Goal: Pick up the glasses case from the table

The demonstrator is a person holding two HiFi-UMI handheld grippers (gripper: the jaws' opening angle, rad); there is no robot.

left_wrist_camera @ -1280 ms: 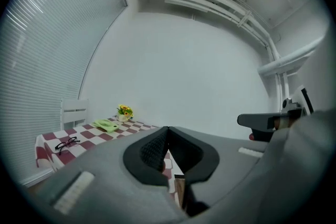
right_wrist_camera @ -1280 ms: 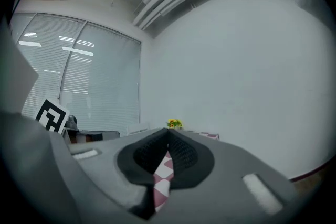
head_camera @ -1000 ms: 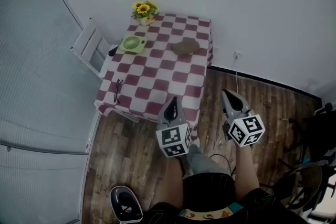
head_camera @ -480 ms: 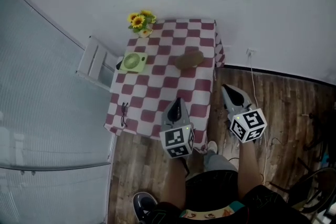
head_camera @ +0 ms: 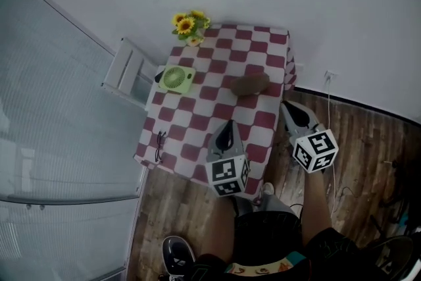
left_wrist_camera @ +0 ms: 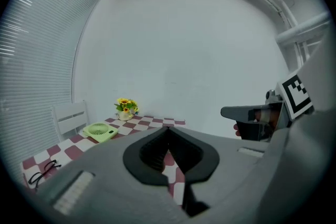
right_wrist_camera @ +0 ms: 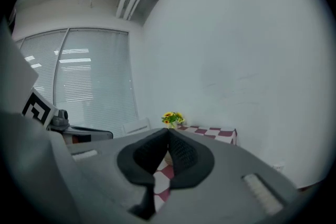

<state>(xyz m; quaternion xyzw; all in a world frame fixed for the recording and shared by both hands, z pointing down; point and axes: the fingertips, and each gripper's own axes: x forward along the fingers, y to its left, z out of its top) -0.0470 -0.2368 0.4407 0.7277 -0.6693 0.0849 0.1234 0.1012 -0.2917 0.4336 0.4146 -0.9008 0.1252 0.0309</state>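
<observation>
Brown glasses case, long axis across table

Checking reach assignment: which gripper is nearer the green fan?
Left. The left gripper hangs over the table's near edge, fan ahead-left; right gripper sits off the table's right side, farther away.

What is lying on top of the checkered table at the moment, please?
On the table: a sunflower pot at the far corner, a green fan, a brown glasses case and spectacles near the front edge. The left gripper covers a patch of cloth in the head view.
</observation>
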